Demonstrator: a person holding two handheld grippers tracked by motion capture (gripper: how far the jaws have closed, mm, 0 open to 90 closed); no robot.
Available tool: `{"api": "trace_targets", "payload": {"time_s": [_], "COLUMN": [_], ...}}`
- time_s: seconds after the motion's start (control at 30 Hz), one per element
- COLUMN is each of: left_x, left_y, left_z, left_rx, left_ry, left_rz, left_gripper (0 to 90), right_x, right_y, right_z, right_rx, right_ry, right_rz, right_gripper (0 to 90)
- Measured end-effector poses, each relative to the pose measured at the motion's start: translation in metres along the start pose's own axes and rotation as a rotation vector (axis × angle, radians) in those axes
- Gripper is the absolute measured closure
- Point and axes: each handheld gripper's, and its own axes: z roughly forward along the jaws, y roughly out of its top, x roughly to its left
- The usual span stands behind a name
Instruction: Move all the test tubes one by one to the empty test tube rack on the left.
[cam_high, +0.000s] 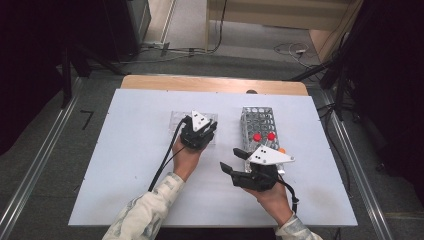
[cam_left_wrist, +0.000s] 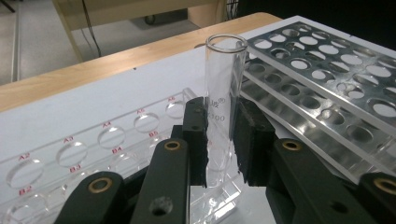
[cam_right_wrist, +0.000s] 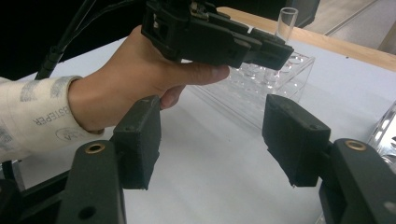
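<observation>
Pads of the left claw (cam_left_wrist: 223, 140) clamp an upright clear glass test tube (cam_left_wrist: 224, 93), its lower end down in the transparent plastic rack (cam_left_wrist: 93, 154) with lettered holes on the white counter (cam_high: 130, 165). Just beside that rack stands a metal perforated rack (cam_high: 260, 125) holding red-capped tubes (cam_high: 264, 136). Nearer the person, the right claw (cam_right_wrist: 212, 140) hangs released over bare counter, nothing between its pads.

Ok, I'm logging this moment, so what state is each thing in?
Left gripper: shut on the glass tube.
Glass tube: upright, uncapped, over the clear rack.
Clear rack: the holes in view empty.
Right gripper: open, nothing between the jaws.
Metal rack: holds red-capped tubes.
</observation>
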Motion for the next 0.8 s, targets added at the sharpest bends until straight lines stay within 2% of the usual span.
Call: {"api": "trace_targets", "payload": {"time_s": [0.17, 0.37, 0.53, 0.7, 0.8], "left_x": [0.000, 0.001, 0.003, 0.006, 0.013], "left_y": [-0.004, -0.001, 0.001, 0.005, 0.008], "left_z": [0.002, -0.002, -0.007, -0.014, -0.020], "left_rx": [0.013, 0.004, 0.010, -0.005, -0.004], "left_ry": [-0.004, -0.009, -0.036, -0.036, -0.040], "left_rz": [-0.007, -0.020, -0.059, -0.075, -0.089], "left_gripper": [71.8, 70.4, 66.5, 57.7, 48.3], "right_x": [0.000, -0.001, -0.002, -0.002, -0.002], "right_y": [0.000, 0.000, 0.000, 0.000, 0.000], "right_z": [0.000, -0.001, -0.002, -0.002, -0.003], "right_rx": [-0.001, -0.004, -0.007, -0.007, -0.008], "right_ry": [-0.002, -0.004, -0.006, -0.004, -0.004], "right_rz": [-0.002, 0.003, 0.008, 0.010, 0.009], "right_gripper": [35.8, 35.8, 35.8, 35.7, 35.7]}}
